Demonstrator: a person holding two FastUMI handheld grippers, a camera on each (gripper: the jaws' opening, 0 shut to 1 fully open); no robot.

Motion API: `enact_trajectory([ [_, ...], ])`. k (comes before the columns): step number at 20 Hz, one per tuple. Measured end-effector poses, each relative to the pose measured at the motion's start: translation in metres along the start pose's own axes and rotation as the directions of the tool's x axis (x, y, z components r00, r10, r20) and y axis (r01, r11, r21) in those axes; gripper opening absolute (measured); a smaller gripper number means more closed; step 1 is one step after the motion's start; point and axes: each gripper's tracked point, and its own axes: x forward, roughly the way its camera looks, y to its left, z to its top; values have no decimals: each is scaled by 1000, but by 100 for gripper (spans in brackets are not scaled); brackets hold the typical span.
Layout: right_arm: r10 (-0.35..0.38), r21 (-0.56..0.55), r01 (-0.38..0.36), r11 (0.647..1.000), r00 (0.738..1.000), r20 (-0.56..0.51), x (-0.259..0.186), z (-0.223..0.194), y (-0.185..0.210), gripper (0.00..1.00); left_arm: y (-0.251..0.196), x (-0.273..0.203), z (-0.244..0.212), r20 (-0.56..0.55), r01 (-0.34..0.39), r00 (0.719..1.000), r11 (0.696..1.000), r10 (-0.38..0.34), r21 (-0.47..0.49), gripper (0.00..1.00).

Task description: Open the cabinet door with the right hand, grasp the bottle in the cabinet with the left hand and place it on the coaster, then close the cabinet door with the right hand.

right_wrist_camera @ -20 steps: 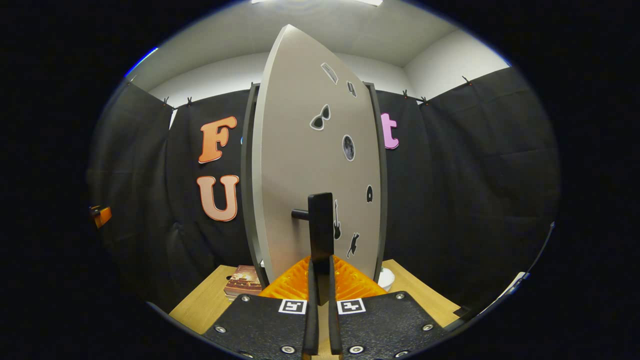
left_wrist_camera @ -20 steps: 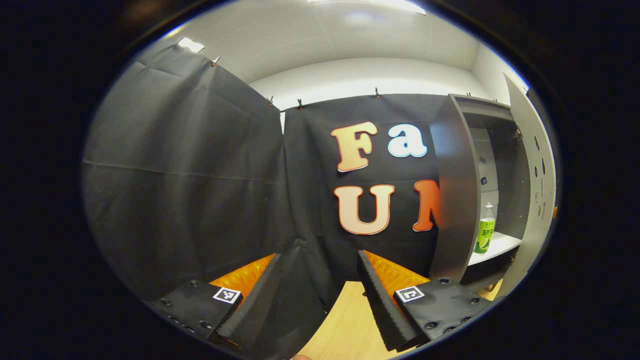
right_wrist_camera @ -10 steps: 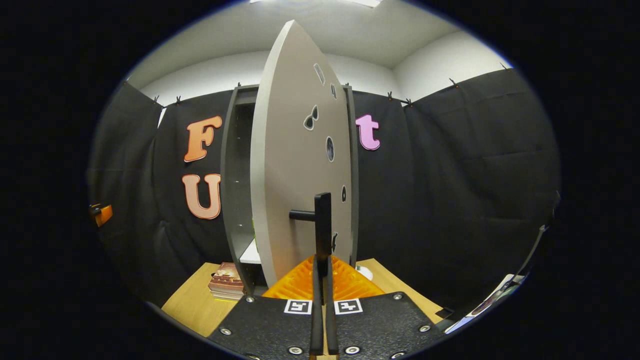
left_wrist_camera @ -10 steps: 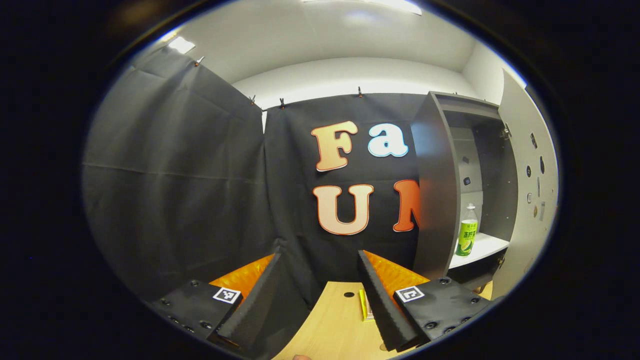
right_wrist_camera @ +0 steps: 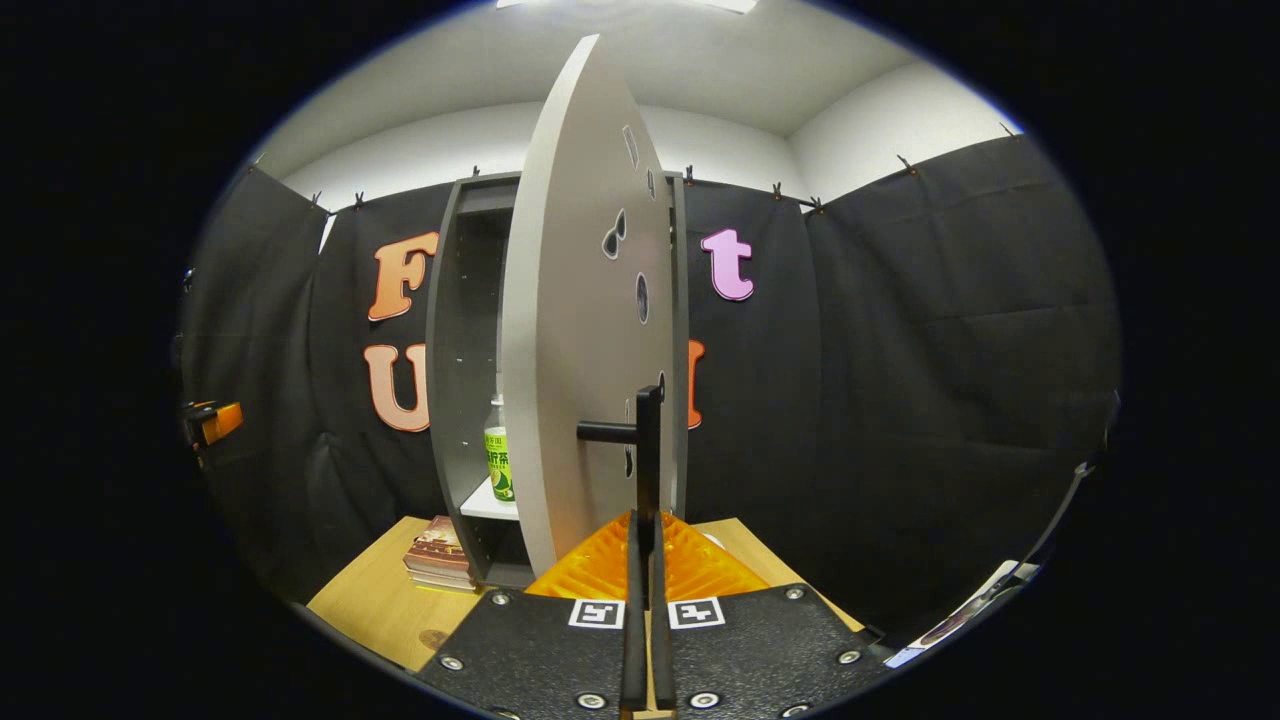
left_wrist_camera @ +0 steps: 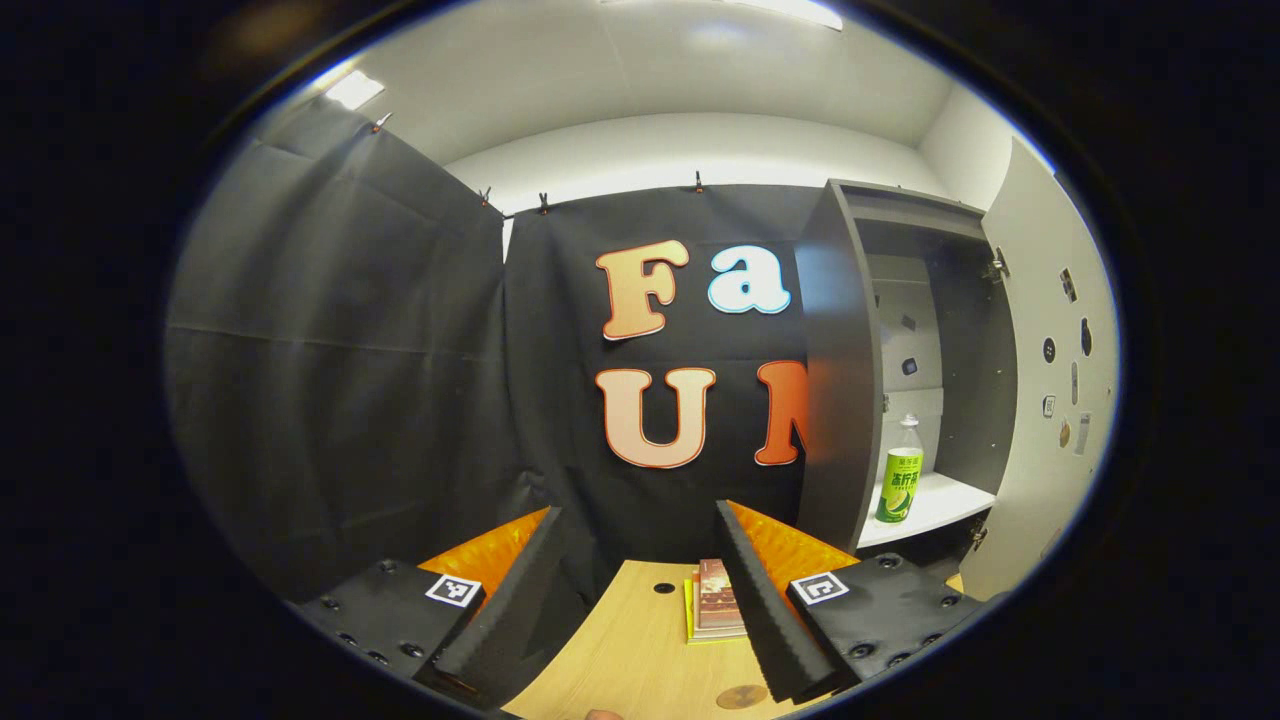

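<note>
The grey cabinet (left_wrist_camera: 850, 350) stands at the right of the left gripper view, its pale door (left_wrist_camera: 1050, 400) swung wide. Inside, a clear bottle with a green label (left_wrist_camera: 900, 485) stands upright on the white shelf (left_wrist_camera: 940, 500). My left gripper (left_wrist_camera: 640, 590) hangs open above the wooden table, well short of the cabinet. A round brown coaster (left_wrist_camera: 742, 697) lies on the table by its right finger. In the right gripper view, my right gripper (right_wrist_camera: 646, 530) is shut on the black door handle (right_wrist_camera: 648, 440). The door (right_wrist_camera: 590, 330) stands almost edge-on, with the bottle (right_wrist_camera: 498, 455) showing to its left.
A small stack of books (left_wrist_camera: 715, 600) lies on the wooden table (left_wrist_camera: 620, 650) in front of the cabinet's left side; it also shows as books (right_wrist_camera: 440, 560) in the right gripper view. Black cloth walls close the booth all round.
The door has swung further open with my right gripper on its handle, uncovering the bottle. The left gripper has turned toward the cabinet; the books and coaster have come into its view.
</note>
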Motion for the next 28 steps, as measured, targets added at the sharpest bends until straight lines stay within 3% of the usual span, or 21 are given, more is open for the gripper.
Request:
enact_trajectory([
  [14, 38, -18, -38, 999, 999, 11, 4, -1, -16, 1, -98, -1, 1, -21, 33, 999, 999, -33, -16, 94],
  [16, 33, -10, -33, 999, 999, 11, 6, 0, -20, 1, -108, -1, 0, -23, 33, 999, 999, -34, -18, 100],
  [17, 30, -9, -30, 1000, 1000, 10, 6, -1, -21, 1, -112, -1, -1, -24, 34, 999, 999, -35, -19, 97],
  [20, 46, 17, -46, 999, 999, 16, 7, -1, -19, 0, -130, 3, -1, -27, 43, 999, 999, -43, -13, 100],
  [21, 62, 24, -62, 998, 998, 20, 7, 0, -15, 5, -136, 4, -4, -29, 47, 998, 999, -48, -11, 94],
  [22, 76, 17, -76, 997, 997, 21, 6, 0, -12, 0, -145, 6, -5, -34, 55, 998, 998, -55, -11, 94],
  [23, 80, 3, -80, 997, 996, 25, 8, 2, -16, 0, -153, 8, -6, -36, 66, 997, 998, -66, -12, 100],
  [26, 95, 5, -95, 995, 995, 28, 8, 2, -18, 0, -183, 10, -6, -32, 108, 994, 994, -109, -9, 97],
  [27, 105, 21, -106, 994, 994, 28, 8, 2, -13, 5, -192, 13, -4, -30, 121, 992, 993, -121, -4, 97],
  [28, 114, 32, -114, 993, 993, 27, 7, 1, -10, 0, -201, 17, -4, -28, 134, 991, 991, -134, 2, 97],
])
